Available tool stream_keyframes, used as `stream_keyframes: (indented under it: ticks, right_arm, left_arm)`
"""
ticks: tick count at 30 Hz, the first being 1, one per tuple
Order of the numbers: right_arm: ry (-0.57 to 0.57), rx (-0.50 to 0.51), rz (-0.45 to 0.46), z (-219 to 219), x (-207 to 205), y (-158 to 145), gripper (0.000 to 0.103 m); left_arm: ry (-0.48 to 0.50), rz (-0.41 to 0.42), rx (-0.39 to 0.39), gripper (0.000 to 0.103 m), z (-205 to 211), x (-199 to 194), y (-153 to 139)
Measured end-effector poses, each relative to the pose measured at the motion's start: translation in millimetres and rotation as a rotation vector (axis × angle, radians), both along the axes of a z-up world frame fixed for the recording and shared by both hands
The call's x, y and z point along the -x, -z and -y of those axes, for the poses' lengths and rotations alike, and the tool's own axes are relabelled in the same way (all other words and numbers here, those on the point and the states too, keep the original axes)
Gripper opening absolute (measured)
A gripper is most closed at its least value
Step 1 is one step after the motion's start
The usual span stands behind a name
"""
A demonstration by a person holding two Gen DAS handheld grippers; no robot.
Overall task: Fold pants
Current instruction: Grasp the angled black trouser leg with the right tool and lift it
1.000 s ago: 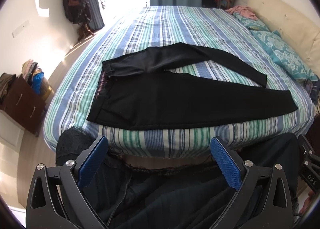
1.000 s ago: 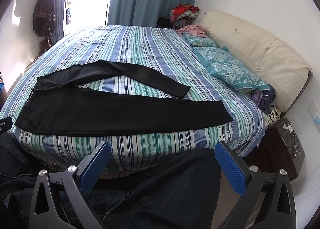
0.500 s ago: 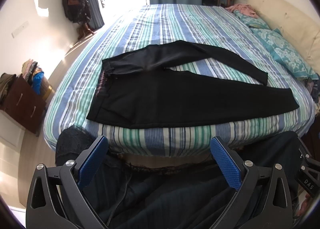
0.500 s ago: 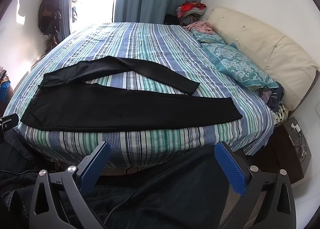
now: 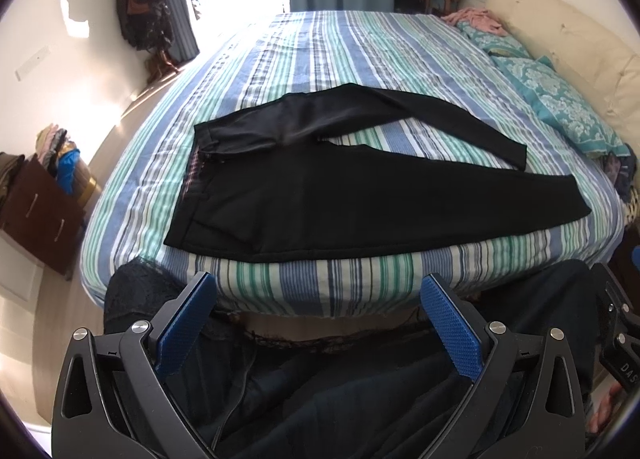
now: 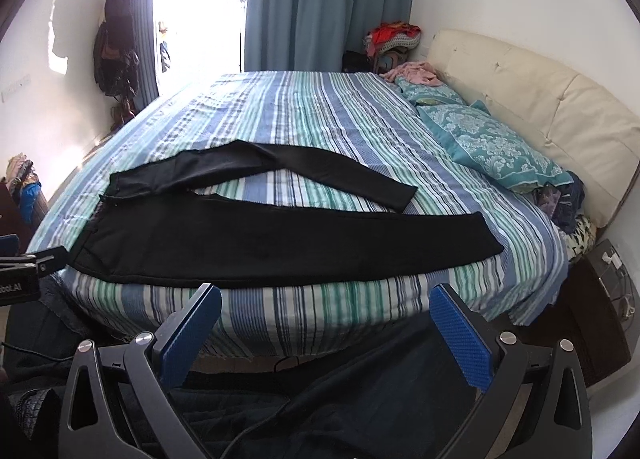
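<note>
The pants lie flat on the striped bed, near its front edge, legs spread apart; the left gripper and right gripper are both wide, holding nothing, short of the bed.

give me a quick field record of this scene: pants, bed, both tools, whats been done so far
pants: black, spread flat near the front edge of the bed, waistband to the left, legs splayed apart to the right
bed: striped cover, teal pillow by the headboard
left tool: open, empty, held short of the bed
right tool: open, empty, held short of the bed
progress: no fold made yet
</note>
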State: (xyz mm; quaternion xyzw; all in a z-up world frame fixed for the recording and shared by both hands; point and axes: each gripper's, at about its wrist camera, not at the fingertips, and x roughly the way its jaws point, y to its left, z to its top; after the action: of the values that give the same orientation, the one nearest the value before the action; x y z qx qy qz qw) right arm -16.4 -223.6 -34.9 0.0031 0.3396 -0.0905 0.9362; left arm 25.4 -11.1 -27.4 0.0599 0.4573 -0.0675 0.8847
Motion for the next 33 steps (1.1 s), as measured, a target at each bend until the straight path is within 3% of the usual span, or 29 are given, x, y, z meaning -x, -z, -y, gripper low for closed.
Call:
stream_keyframes:
  ticks: [3, 5, 11, 13, 16, 19, 25, 26, 27, 28, 31, 33]
  right_arm:
    - [-0.102, -0.103, 0.035, 9.4, -12.7, 6.8, 0.103]
    - [-0.121, -0.115, 0.029, 23.5, -35.1, 15.1, 0.102]
    - [0.029, 0.028, 0.106, 128.7, -129.9, 23.3, 0.097]
    - [0.013, 0.078, 0.037, 160.8, -174.0, 45.6, 0.092]
    - [-0.063, 0.15, -0.146, 187.4, -240.3, 96.4, 0.068]
    - [-0.128, 0.22, -0.245, 193.8, -290.2, 137.7, 0.068]
    - [-0.167, 0.344, -0.39, 203.2, -352.4, 212.9, 0.067]
    - [-0.189, 0.354, -0.368, 205.3, -355.3, 215.2, 0.062]
    - [-0.198, 0.37, -0.352, 207.0, -358.4, 212.6, 0.03]
    - [-0.205, 0.402, -0.368, 208.6, -365.7, 208.6, 0.005]
    - [-0.228, 0.458, -0.321, 225.7, -409.2, 156.0, 0.004]
    - [-0.177, 0.505, -0.246, 248.3, -468.4, 102.1, 0.005]
  left_arm:
    - [0.001, 0.041, -0.001, 0.102, -0.6, -12.6, -5.3]
    - [-0.021, 0.078, -0.006, 0.102, -1.8, -26.6, -11.2]
    - [-0.086, 0.126, 0.015, 0.102, -1.8, -66.9, -19.4]
    - [-0.106, 0.091, 0.024, 0.102, -0.1, -78.6, -9.2]
    - [-0.118, -0.008, 0.018, 0.102, 5.3, -94.9, 18.3]
    - [-0.119, -0.088, -0.023, 0.102, 13.4, -103.2, 44.9]
    - [-0.121, -0.184, -0.087, 0.102, 25.5, -118.8, 81.8]
    - [-0.119, -0.199, -0.099, 0.102, 27.2, -122.1, 86.9]
    - [-0.117, -0.212, -0.111, 0.102, 29.4, -125.7, 91.7]
    - [-0.117, -0.222, -0.118, 0.102, 30.8, -129.4, 94.7]
    - [-0.12, -0.22, -0.106, 0.102, 34.2, -142.9, 95.3]
    - [-0.122, -0.212, -0.094, 0.102, 39.3, -154.2, 93.3]
